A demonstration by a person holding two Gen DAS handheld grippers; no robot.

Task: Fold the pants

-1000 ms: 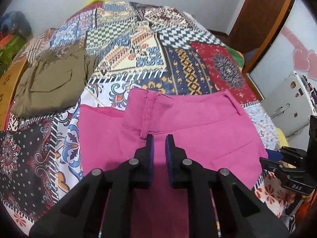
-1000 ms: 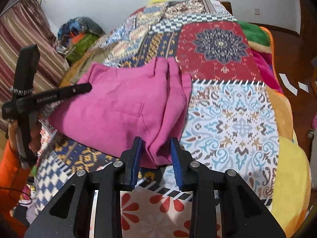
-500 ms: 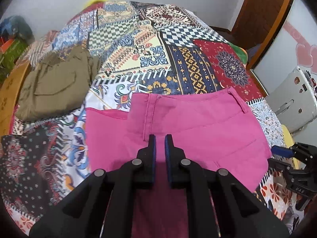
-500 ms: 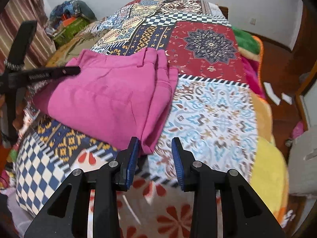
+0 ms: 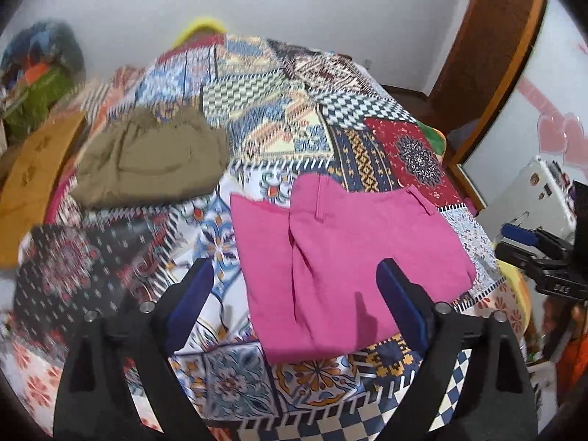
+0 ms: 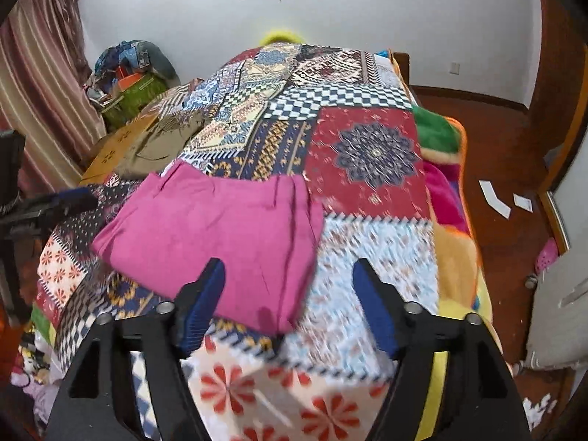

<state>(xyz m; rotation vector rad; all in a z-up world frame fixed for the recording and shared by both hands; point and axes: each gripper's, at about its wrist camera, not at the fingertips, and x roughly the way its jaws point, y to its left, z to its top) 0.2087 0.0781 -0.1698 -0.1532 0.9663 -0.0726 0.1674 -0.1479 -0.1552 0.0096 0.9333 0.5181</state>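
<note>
Closest to me, my left tool (image 5: pixel 296 296) has just been opening, and now its blue pads stand wide with nothing pinched between them. My right tool (image 6: pixel 288 297) has just been opening too and grips nothing; the cloth only shows below the gap.

Just past both tools, the bright pink cotton pants (image 5: pixel 349 257) lie flat on the patchwork bed cover (image 5: pixel 257 117), folded into a short block, with the waistband on the far side. One layer pokes out at the left edge, so the stack is not quite even.

I think the fold is made and I am at the letting-go step. Next I should lift clear and maybe square that loose edge.

Farther back, folded olive green pants (image 5: pixel 150 158) sit on the bed, well apart from the pink pair
</note>
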